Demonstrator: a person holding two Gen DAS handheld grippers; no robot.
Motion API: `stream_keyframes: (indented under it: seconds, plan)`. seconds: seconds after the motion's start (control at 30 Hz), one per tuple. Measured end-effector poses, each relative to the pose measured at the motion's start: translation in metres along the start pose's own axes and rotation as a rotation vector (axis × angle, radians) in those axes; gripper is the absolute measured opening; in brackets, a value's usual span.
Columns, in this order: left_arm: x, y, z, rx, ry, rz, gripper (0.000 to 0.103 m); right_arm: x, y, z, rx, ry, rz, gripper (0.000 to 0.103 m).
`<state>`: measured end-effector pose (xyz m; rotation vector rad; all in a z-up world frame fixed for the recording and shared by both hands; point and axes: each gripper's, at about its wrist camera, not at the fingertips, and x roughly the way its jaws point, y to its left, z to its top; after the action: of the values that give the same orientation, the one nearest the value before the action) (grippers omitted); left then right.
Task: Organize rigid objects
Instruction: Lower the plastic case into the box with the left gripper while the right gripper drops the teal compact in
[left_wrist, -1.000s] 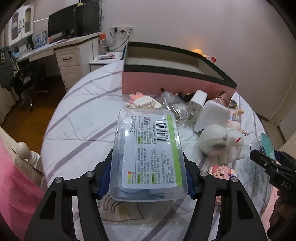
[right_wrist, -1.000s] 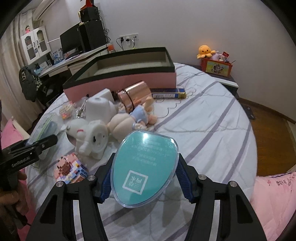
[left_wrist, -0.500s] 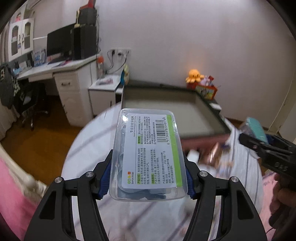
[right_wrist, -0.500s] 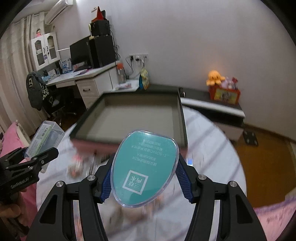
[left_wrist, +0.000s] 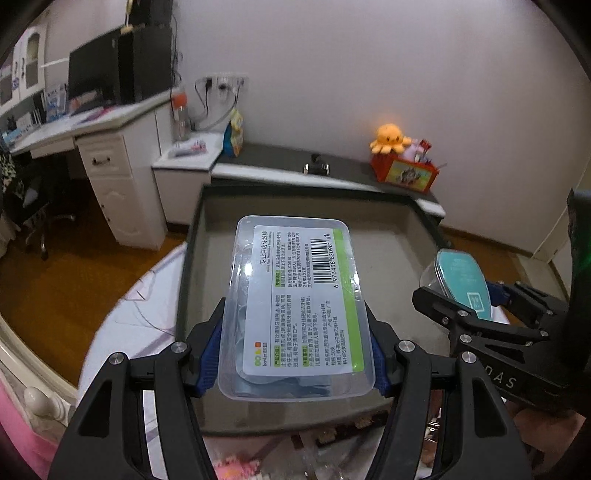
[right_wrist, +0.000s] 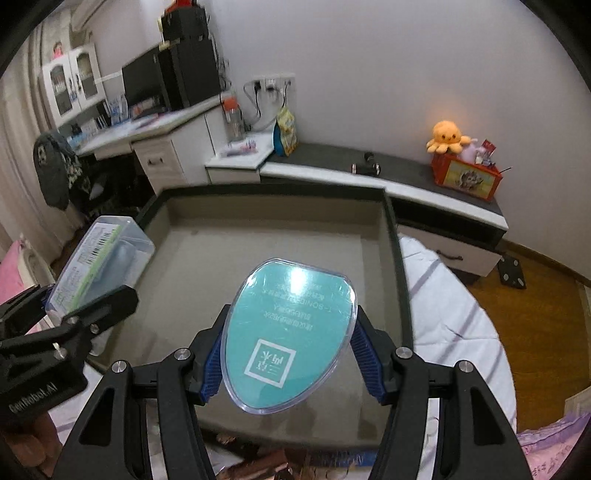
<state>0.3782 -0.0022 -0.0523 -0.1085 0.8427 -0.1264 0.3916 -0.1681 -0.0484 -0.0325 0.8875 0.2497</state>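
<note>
Left wrist view: we find the left gripper (left_wrist: 295, 354) pinching a clear plastic case (left_wrist: 295, 310) between its blue pads (left_wrist: 211, 358), held above the dark-rimmed tray (left_wrist: 192, 258). Its white label carries Chinese text, a green stripe and barcode 6973438820981. At right, the right gripper (left_wrist: 465, 295) clamps a teal oval case (left_wrist: 463, 280); its body reads "DAS".

Right wrist view: we see the right gripper (right_wrist: 288, 354) closed on the teal oval case (right_wrist: 290, 332), printed with inverted Chinese text and a white square logo, over the tray (right_wrist: 391, 229). The left gripper (right_wrist: 79, 295), marked "GenRobot.AI", holds the clear case (right_wrist: 99, 258) at the tray's left edge.
</note>
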Motion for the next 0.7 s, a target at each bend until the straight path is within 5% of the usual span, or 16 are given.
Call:
stream_keyframes:
  seconds: [0.17,0.23,0.27,0.43,0.7]
  plan:
    - [0.024,0.007,-0.004,-0.004,0.06,0.018,0.066,0.023,-0.002,-0.004,-0.001,0.063,0.0,0.062]
    - [0.027,0.011,-0.005,-0.01,0.071,0.038,0.082,0.028,-0.001,-0.007,-0.012,0.084,-0.003,0.063]
    - [0.025,0.012,-0.006,-0.014,0.067,0.044,0.085,0.03,-0.001,-0.008,-0.018,0.091,-0.002,0.073]
    - [-0.003,0.013,-0.012,-0.007,-0.009,0.027,0.1,0.024,0.004,-0.012,-0.029,0.083,-0.025,0.103]
    - [-0.083,0.036,-0.025,-0.037,-0.158,0.041,0.103,-0.038,0.005,-0.019,0.105,-0.071,0.006,0.103]
